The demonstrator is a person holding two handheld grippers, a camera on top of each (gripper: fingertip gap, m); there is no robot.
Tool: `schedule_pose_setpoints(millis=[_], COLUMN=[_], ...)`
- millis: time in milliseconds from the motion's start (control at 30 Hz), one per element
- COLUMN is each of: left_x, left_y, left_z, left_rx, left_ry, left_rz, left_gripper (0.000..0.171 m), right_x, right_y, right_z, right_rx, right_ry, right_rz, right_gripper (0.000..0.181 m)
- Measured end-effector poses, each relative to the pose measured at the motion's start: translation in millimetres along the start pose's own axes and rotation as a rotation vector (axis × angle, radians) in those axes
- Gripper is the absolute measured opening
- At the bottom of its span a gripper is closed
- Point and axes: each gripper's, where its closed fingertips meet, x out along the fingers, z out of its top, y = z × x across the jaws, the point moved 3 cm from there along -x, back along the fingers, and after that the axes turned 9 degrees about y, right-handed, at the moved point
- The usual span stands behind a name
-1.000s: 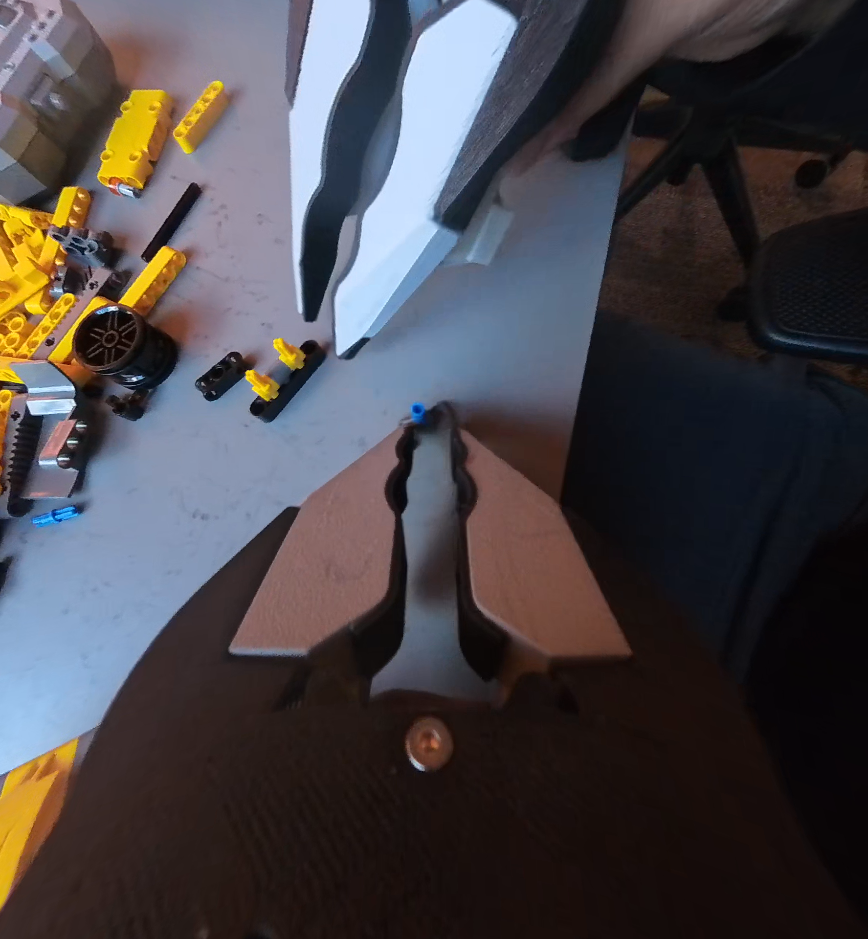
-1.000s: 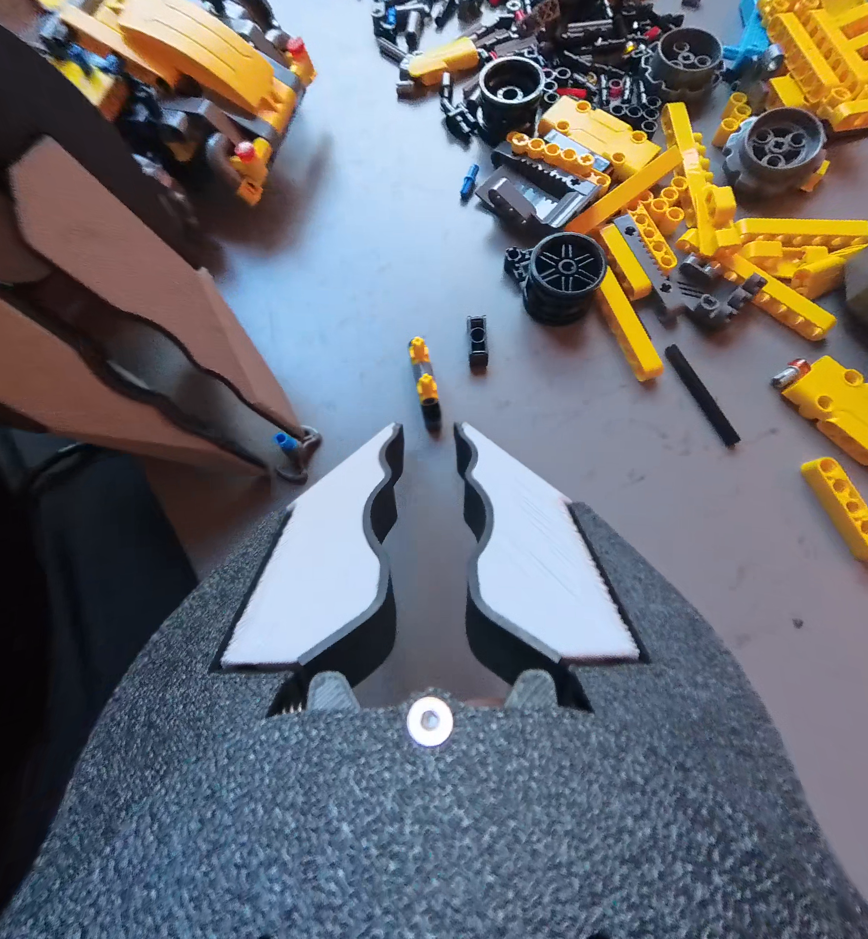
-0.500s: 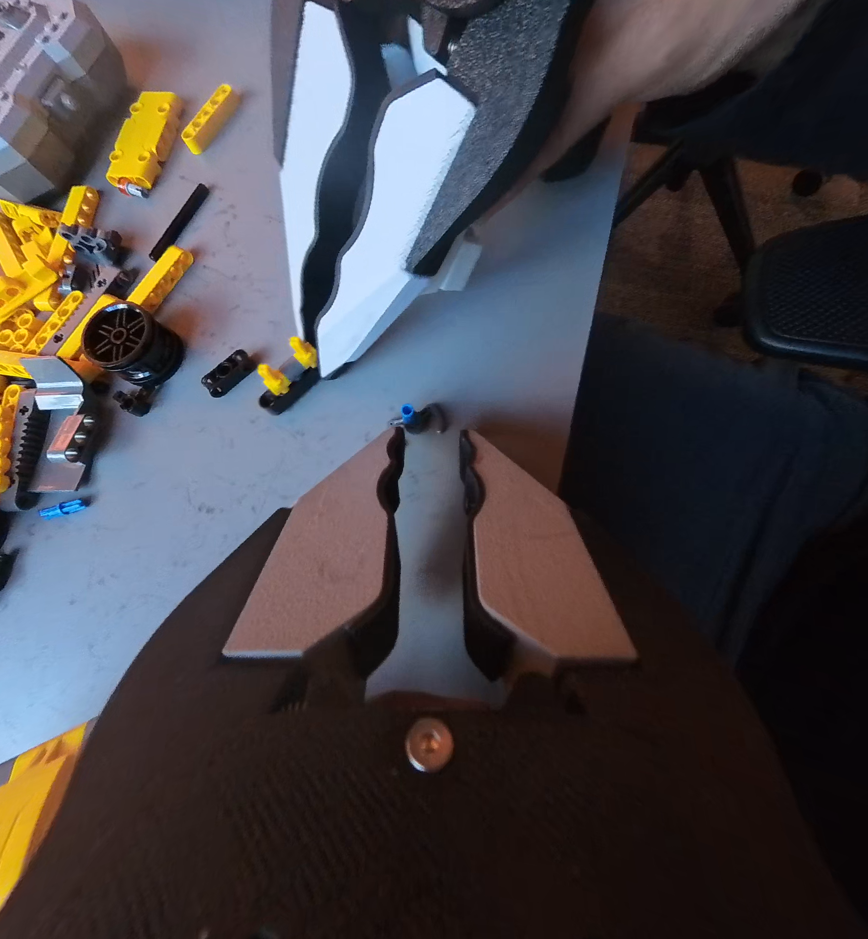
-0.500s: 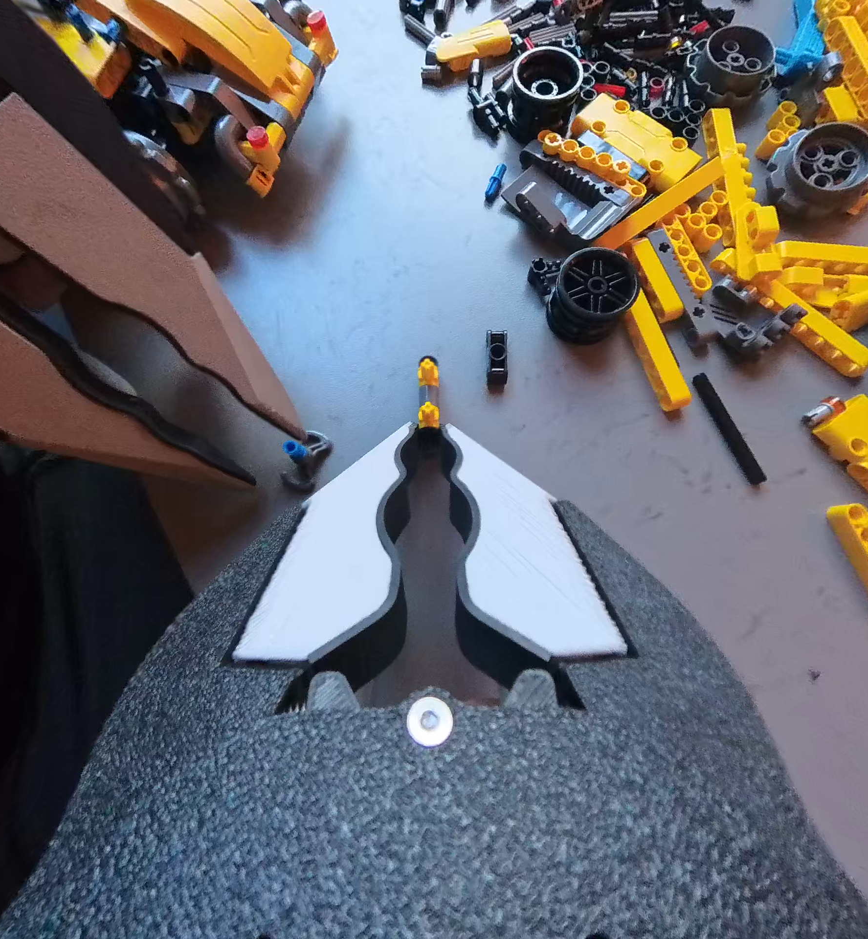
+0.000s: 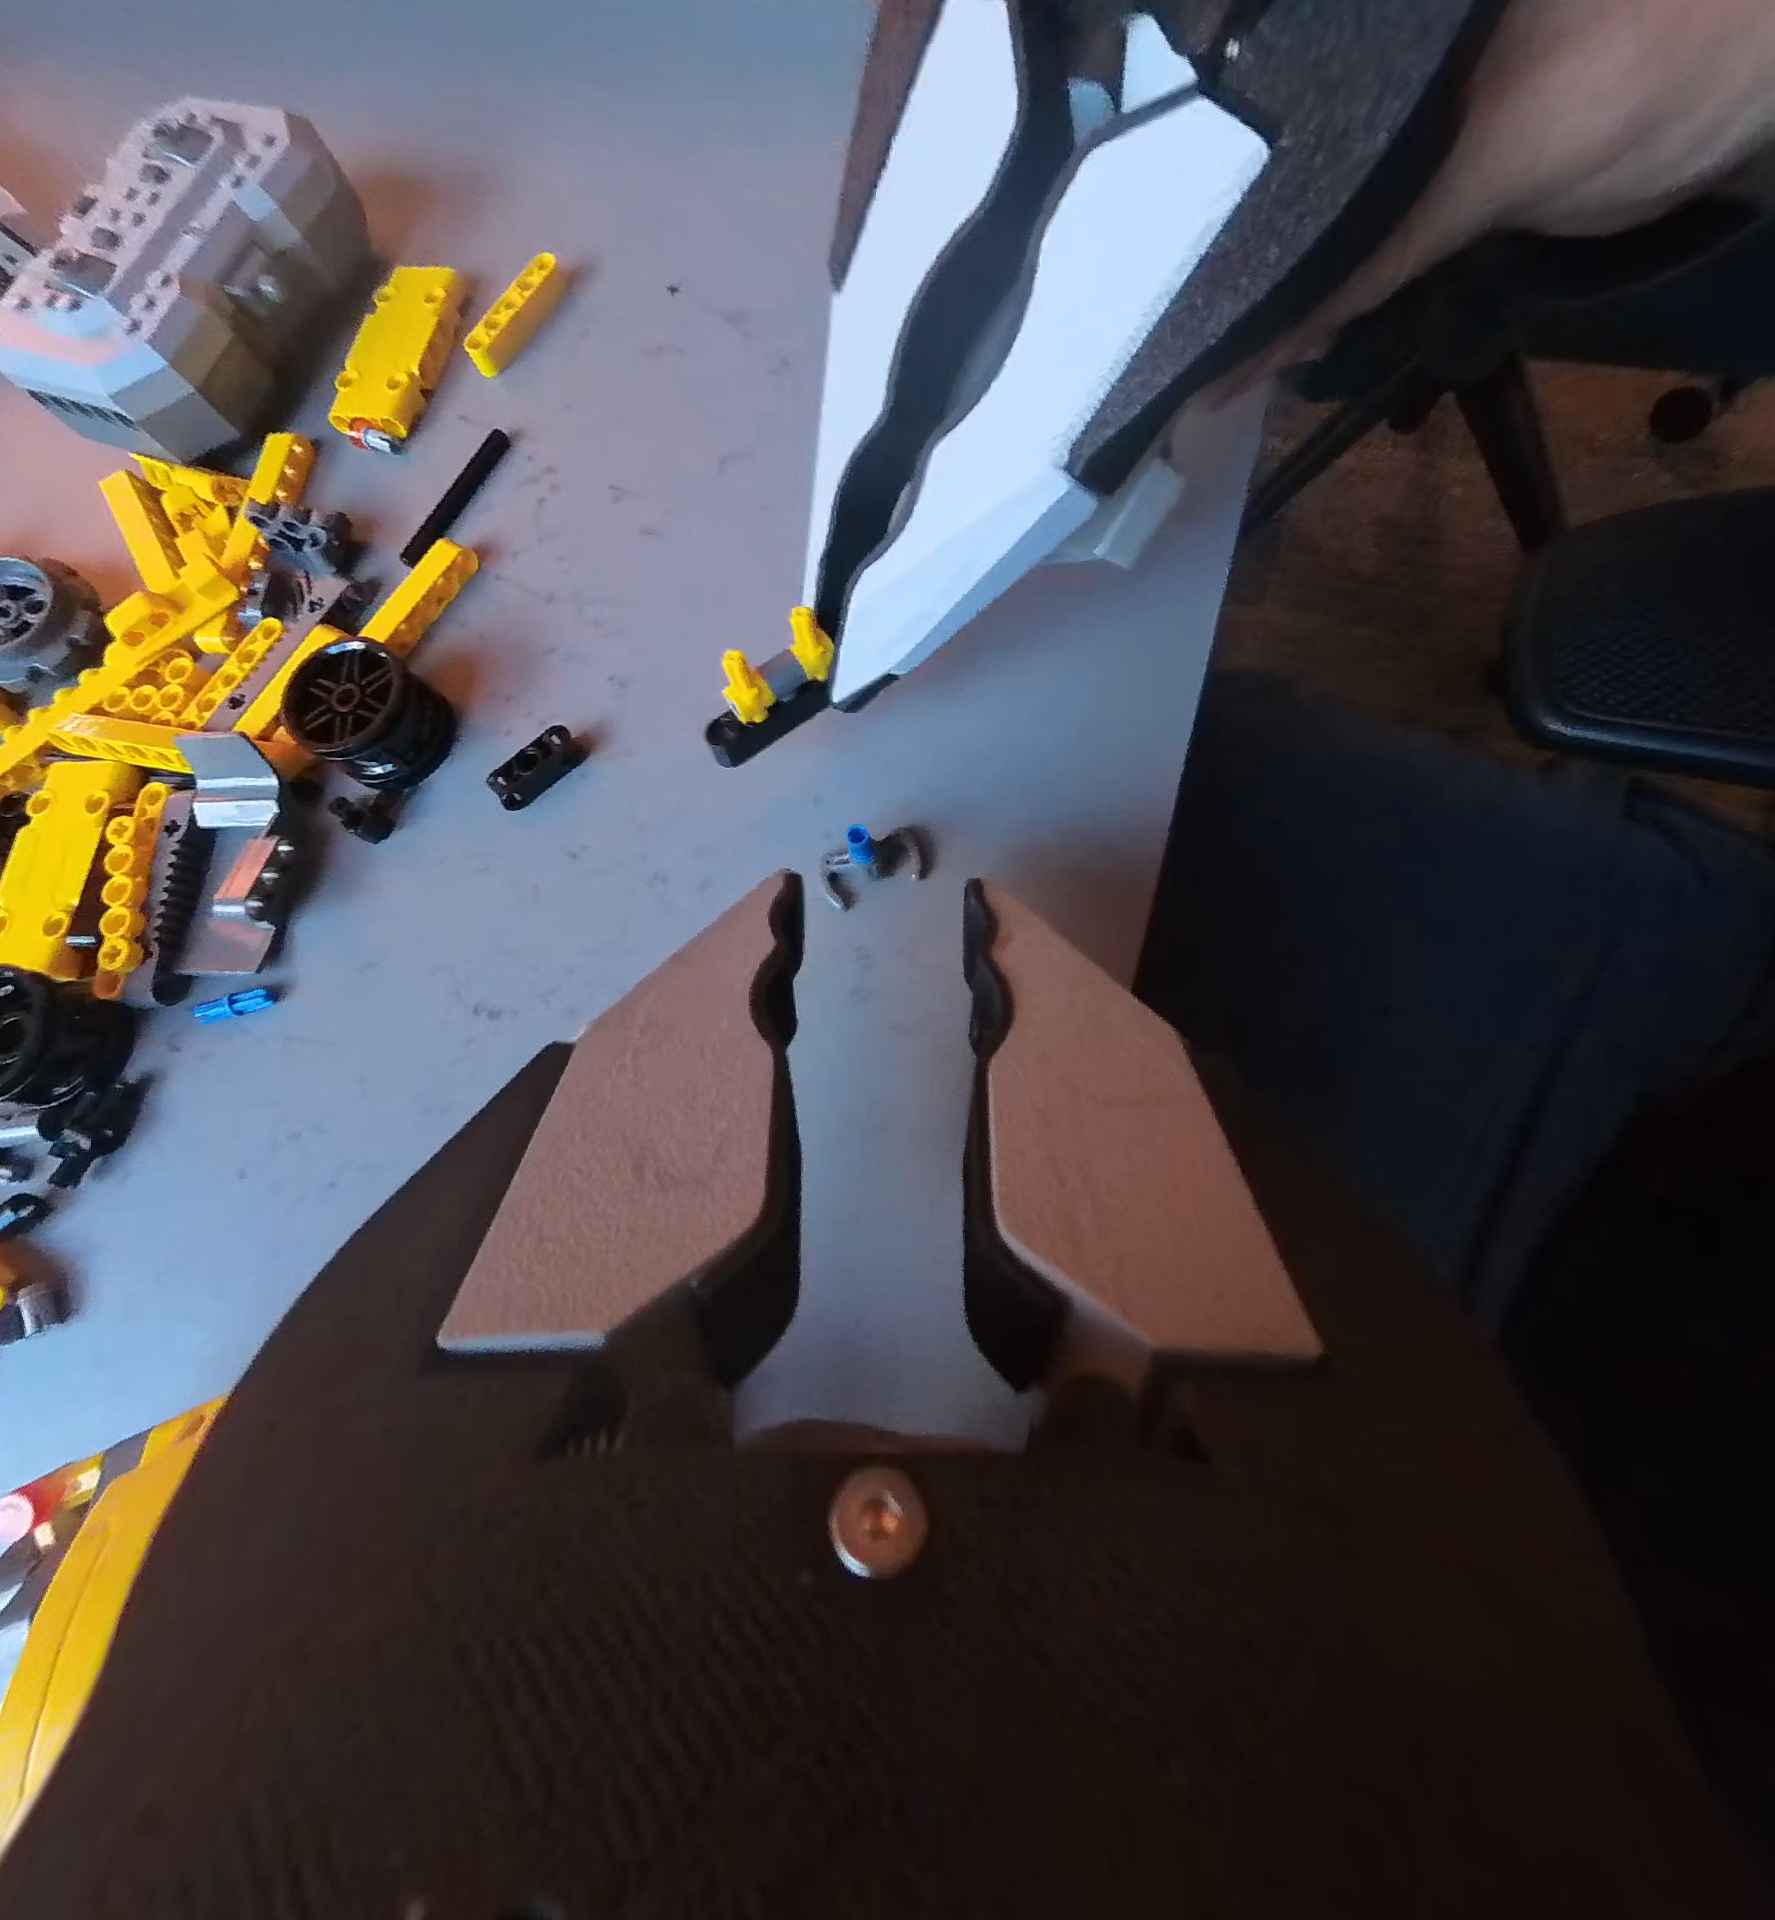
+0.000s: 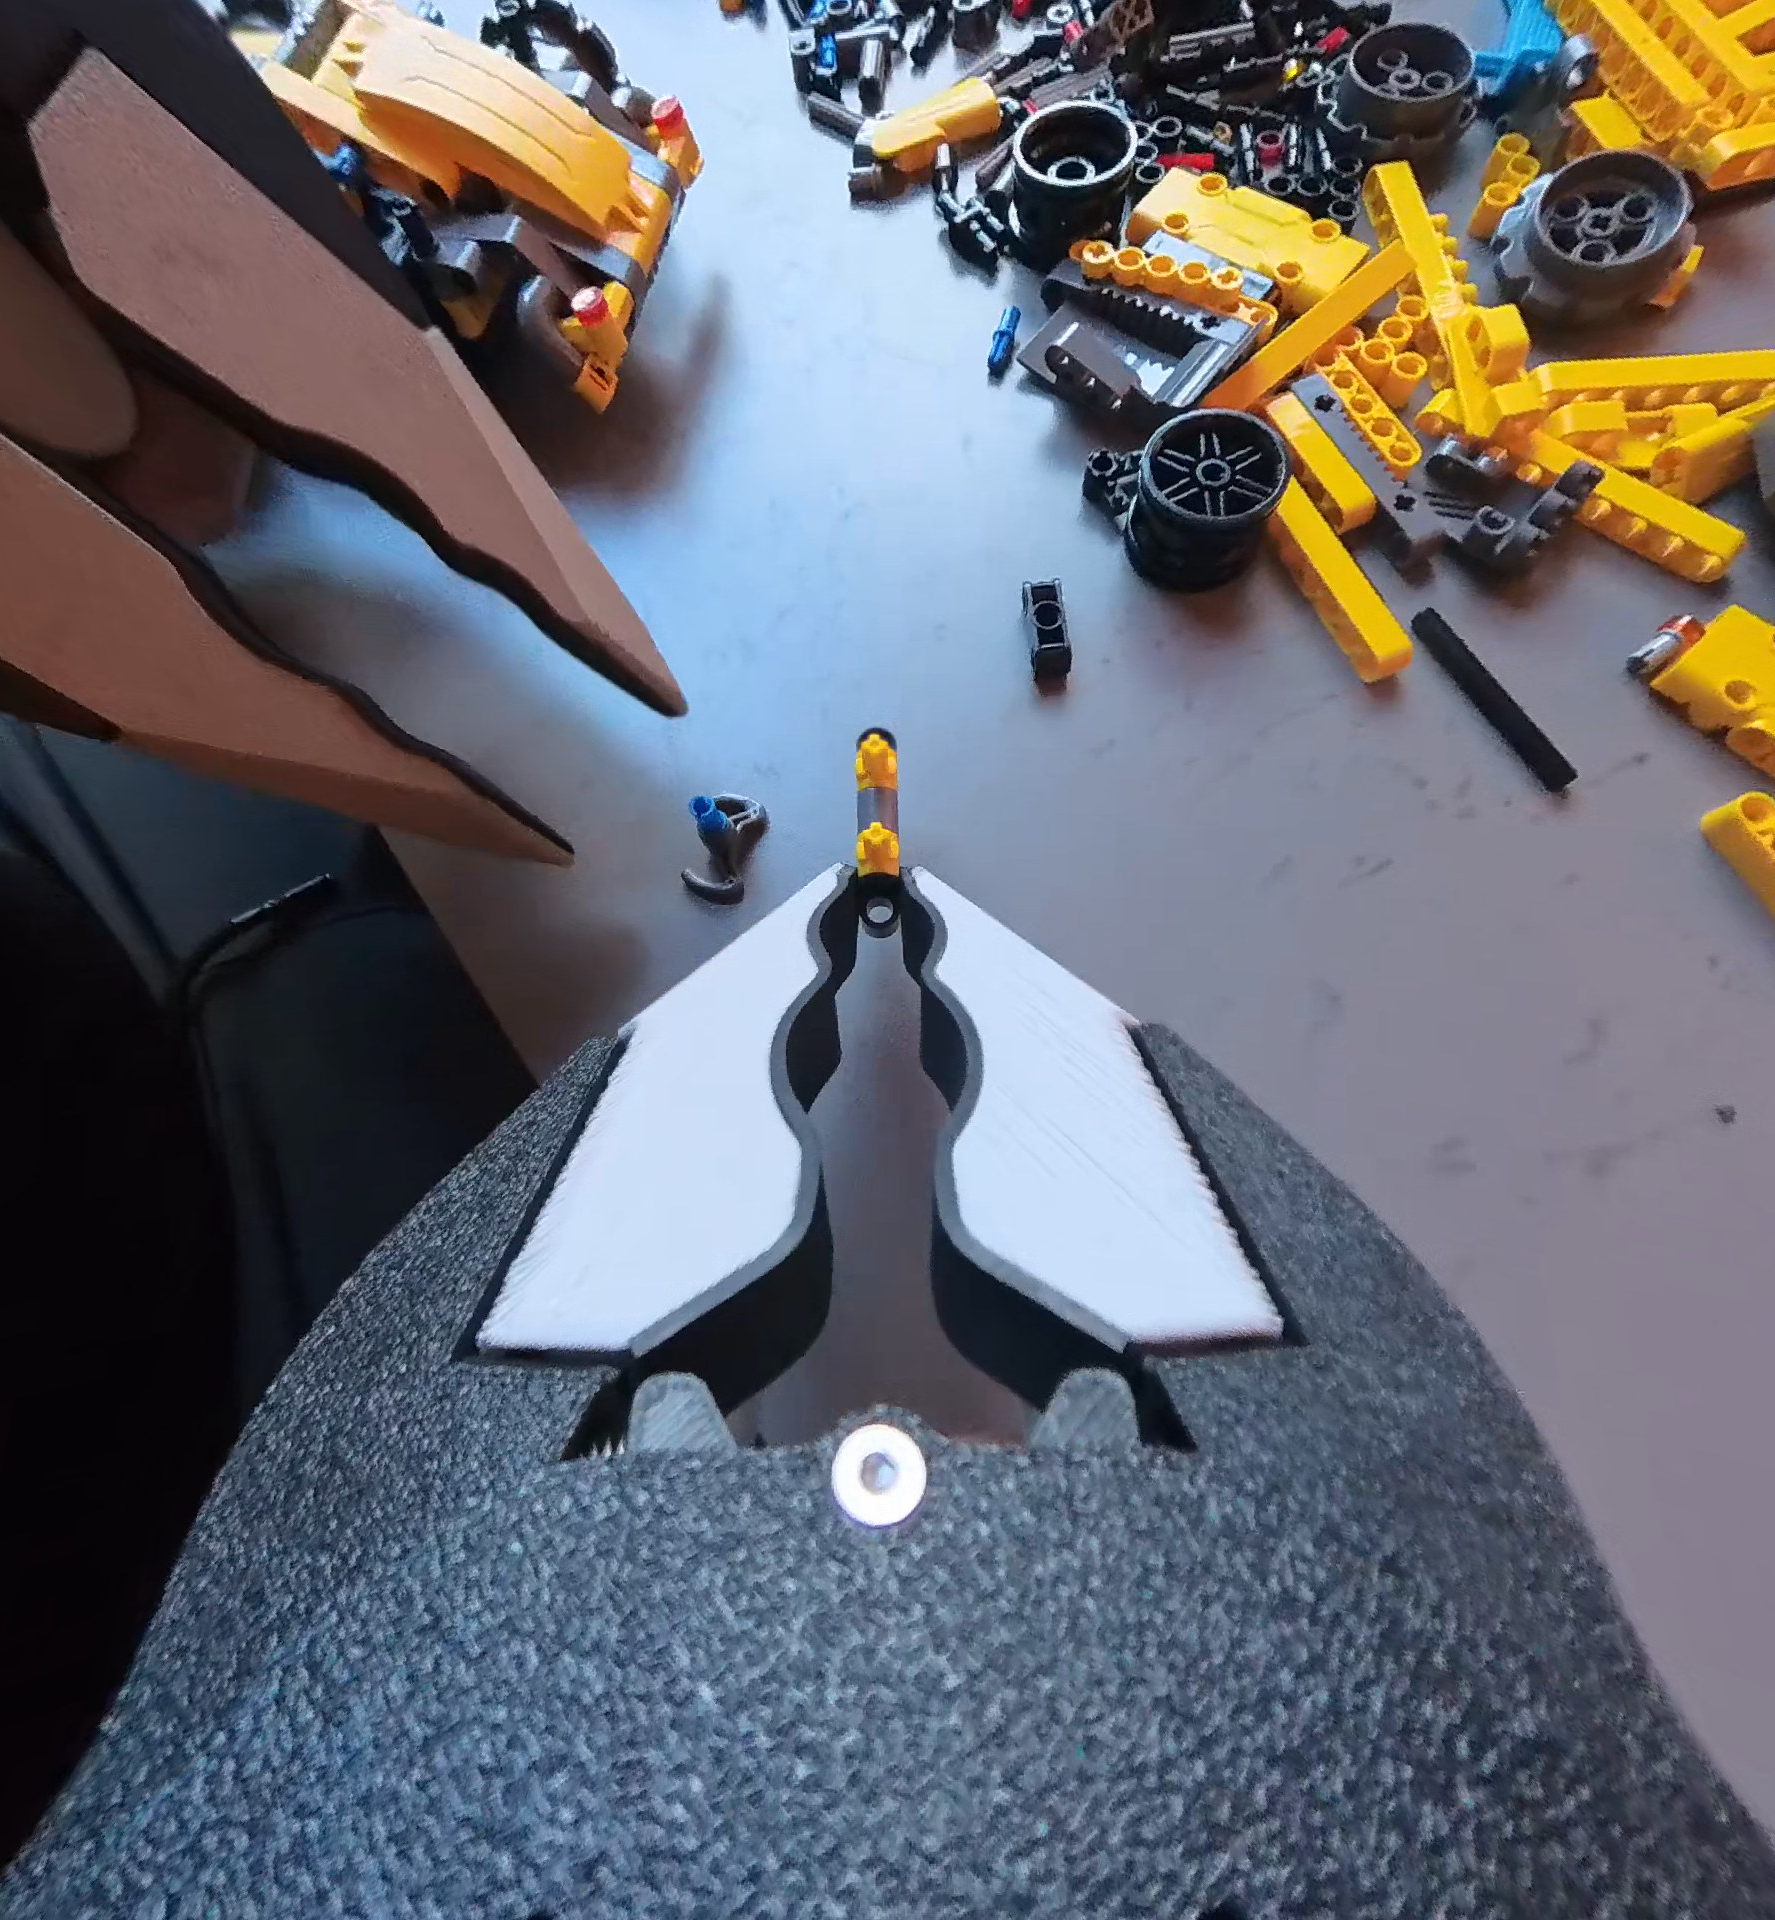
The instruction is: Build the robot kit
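right gripper (image 6: 878, 883): white fingers closed on near end of a black beam with two yellow pins (image 6: 876, 808), lying on the grey table (image 6: 1174, 987) | left gripper (image 5: 883, 894): brown fingers spread wide, empty, just behind a small grey hook piece with blue pin (image 5: 867, 854) near table edge | loose yellow and black bricks (image 6: 1382, 395) well apart, with black wheel (image 6: 1210, 488)

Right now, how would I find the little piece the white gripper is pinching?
Start at the big heap of yellow bricks, then come toward the bare table edge where the right gripper points down. Shut at its tips is a short black beam lying on the table. Unlike the plain small black brick nearby, it carries two yellow pegs standing up from it.
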Motion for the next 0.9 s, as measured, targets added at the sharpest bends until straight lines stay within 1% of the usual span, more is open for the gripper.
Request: schedule_pose_setpoints(millis=[133,267,367,467,633,767,900], left_x=[-4.8,-11.6,-15.0,-17.3,-15.5,-16.9,-18.6], left_y=[2.1,-1.8,-7.2,-14.4,-24.1,-26.5,-28.2], left_z=[-0.7,-2.4,1.4,5.1,-0.5,-0.3,-0.4], left_rx=[-0.01,-0.023,0.01,0.027,0.043,0.044,0.04], left_ry=[-0.053,-0.114,-0.139,-0.164,-0.156,-0.156,-0.162], left_rz=[0.042,0.041,0.059,0.048,0.024,0.012,0.0], left_gripper=[0.029,0.034,0.04,0.038,0.038,0.038,0.038], right_x=[0.6,-0.5,-1.2,-1.2,2.8,10.7,14.2], right_y=[0.1,3.1,2.6,-0.3,-3.5,-3.3,-9.5], right_z=[-2.6,-4.5,-5.9,-5.2,-1.7,-1.0,-3.8], right_rx=[0.035,0.07,0.072,0.097,0.107,0.134,0.125], right_ry=[-0.006,-0.006,-0.006,-0.02,-0.034,-0.044,-0.003], right_rz=[-0.012,-0.014,-0.033,-0.04,-0.057,-0.027,-0.064], right_gripper=[0.007,0.007,0.007,0.006,0.006,0.006,0.007])
